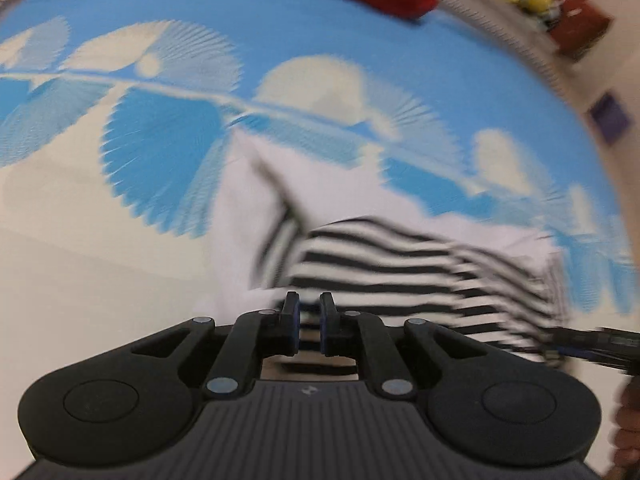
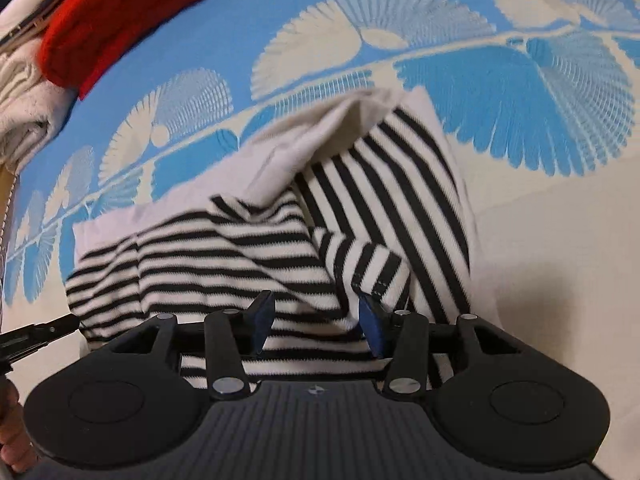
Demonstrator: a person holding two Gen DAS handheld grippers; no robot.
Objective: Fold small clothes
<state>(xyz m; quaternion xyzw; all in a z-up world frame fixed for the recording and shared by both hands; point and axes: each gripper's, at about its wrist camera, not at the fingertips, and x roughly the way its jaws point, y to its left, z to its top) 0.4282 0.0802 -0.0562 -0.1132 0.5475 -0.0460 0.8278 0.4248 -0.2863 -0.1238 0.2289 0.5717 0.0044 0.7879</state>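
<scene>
While the fold is half made: keep your two pulls even so the striped garment lands flat.
Left gripper: jaws nearly shut; blur hides whether any cloth is pinched.
Right gripper: jaws stand half apart, nothing clamped; a raised striped fold touches the right fingertip.
Garment position: directly beneath and ahead of both tools, on the blue patterned cloth.
Caution: close on one layer only.
Red garment: well beyond, untouched.
</scene>
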